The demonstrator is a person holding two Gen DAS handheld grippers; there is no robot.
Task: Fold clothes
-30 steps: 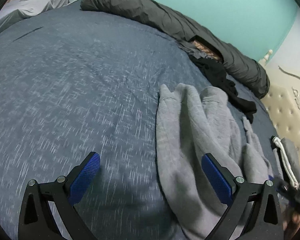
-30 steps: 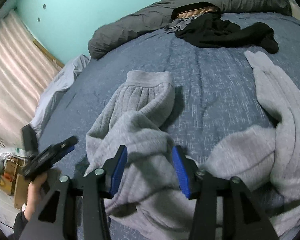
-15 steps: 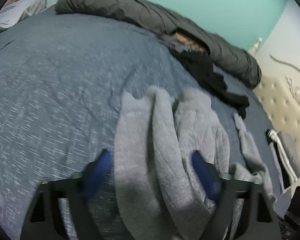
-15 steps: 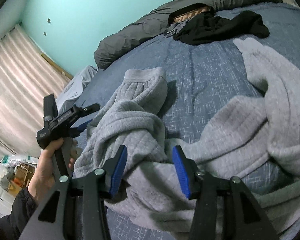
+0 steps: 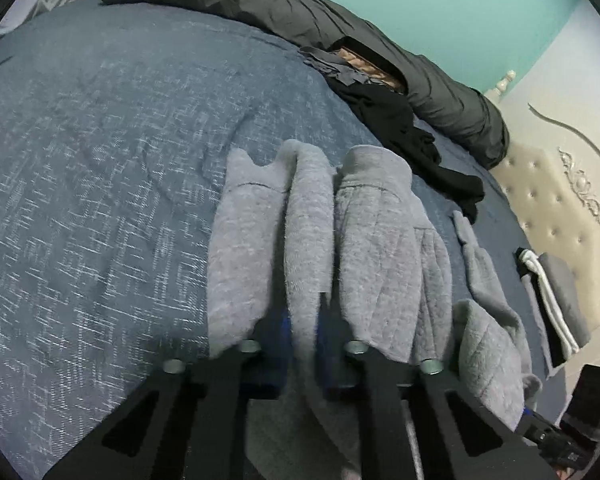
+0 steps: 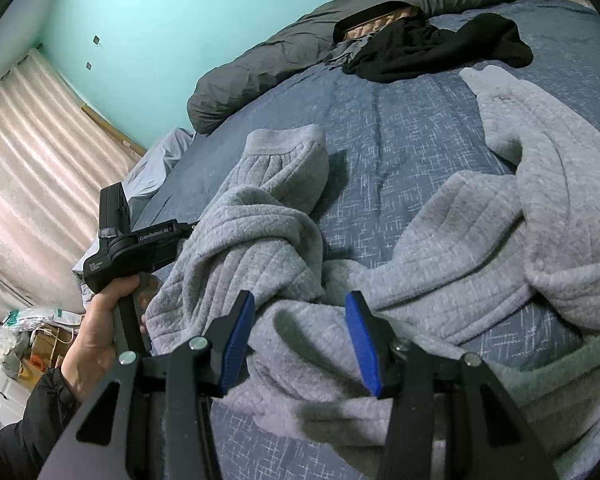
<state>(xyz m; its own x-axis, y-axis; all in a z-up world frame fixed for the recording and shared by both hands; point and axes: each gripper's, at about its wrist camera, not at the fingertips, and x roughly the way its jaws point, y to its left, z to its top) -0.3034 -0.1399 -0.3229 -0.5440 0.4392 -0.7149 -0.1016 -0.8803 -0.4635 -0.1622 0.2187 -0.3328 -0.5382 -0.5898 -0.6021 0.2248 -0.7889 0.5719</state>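
Blue bedding (image 5: 100,152) is carrying a grey garment (image 5: 376,240). Left hand-held gripper (image 5: 302,344) is pinching a fold of it; only the right view is showing the right hand-held gripper (image 6: 300,336) gaping above it.

Bed with blue cover (image 5: 100,160), grey garment (image 6: 480,240) spread across it, black clothing (image 6: 440,48), dark rolled duvet (image 5: 300,20)

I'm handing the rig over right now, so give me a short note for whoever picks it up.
Left tool: shut on a fold of the grey fleece garment.
Right tool: open, over another bunched part of that garment, gripping nothing.
The garment lies crumpled on the blue bedspread; a black garment lies beyond it, by the dark grey duvet.
Done: nothing folded yet.
Left: spread and fold the grey garment, then the black.
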